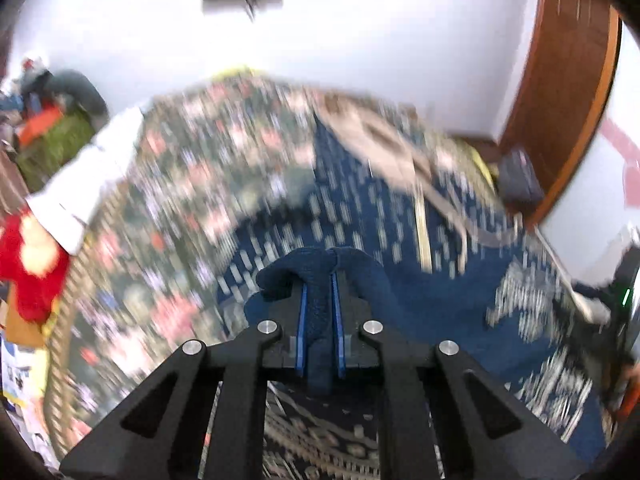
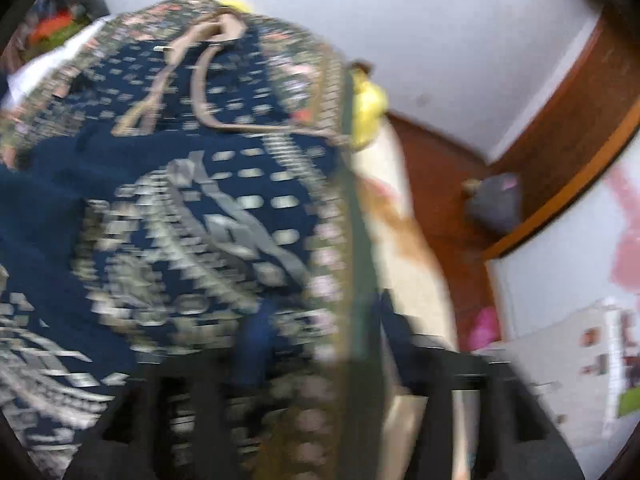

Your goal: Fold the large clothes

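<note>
Your work is the navy garment [image 1: 400, 264], a large printed cloth with pale dashes and a paisley-like pattern, spread over the bed with its floral bedspread [image 1: 168, 184]. It fills the middle and right of the left wrist view and most of the left half of the right wrist view. Expect it to be soft and limp, with no stiffness to hold a shape: it will sag and drape wherever you lift it, and the loose tan strap or trim [image 2: 200, 80] at the far end may drag or catch. It looks light for its size, but the sheer area will make it billow and fold on itself.

Your left tongs [image 1: 320, 300] are pressed together on a bunched edge of the dark cloth, which bulges out over the fingertips. That is a thick wad, so the hold is likely secure but untidy. For a clean fold you would do better holding a single layer at a corner or hem, with both hands on matching corners.

Your right tongs [image 2: 320, 368] sit near the bed's right edge, and dark cloth seems to rise between them, but the blur is too heavy and you cannot tell whether they are gripping or apart.

No brand, label or legible writing shows on the garment. The papers at the far right of the right wrist view are too blurred to read.
</note>
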The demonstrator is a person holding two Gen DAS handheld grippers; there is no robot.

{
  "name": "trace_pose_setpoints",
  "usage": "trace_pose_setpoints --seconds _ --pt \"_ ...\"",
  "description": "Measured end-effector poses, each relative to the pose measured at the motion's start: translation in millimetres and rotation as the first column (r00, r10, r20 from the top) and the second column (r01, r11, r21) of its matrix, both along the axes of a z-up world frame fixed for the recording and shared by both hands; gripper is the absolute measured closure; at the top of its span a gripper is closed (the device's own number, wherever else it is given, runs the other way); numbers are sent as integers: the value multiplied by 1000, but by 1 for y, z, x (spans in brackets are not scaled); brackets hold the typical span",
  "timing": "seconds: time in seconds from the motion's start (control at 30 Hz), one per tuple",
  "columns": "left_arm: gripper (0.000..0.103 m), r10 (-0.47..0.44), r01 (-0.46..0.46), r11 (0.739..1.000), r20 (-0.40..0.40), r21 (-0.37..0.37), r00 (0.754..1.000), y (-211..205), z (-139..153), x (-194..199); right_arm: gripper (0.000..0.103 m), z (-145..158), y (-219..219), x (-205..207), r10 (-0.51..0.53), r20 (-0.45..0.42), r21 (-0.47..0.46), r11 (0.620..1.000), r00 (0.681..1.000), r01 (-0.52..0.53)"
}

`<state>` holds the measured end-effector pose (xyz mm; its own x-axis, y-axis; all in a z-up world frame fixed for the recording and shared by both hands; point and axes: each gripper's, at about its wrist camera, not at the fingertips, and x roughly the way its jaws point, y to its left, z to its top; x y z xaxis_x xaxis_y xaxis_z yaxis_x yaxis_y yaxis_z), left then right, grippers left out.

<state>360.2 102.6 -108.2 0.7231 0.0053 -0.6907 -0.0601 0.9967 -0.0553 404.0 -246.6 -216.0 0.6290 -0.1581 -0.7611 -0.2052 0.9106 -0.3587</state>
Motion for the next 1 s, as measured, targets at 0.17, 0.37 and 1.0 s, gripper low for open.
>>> trace_pose_setpoints --seconds 0.17,0.37,1.0 --pt "92 86 -84 996 53 -31 995 27 19 -1 24 4 -28 7 -21 -48 166 986 999 29" --pt "92 132 -137 989 -84 -58 988 53 -33 2 24 45 -19 11 34 25 279 959 999 -40" --pt "93 145 -141 987 45 -70 988 52 -7 -11 1 5 32 56 -55 161 -6 998 985 57"
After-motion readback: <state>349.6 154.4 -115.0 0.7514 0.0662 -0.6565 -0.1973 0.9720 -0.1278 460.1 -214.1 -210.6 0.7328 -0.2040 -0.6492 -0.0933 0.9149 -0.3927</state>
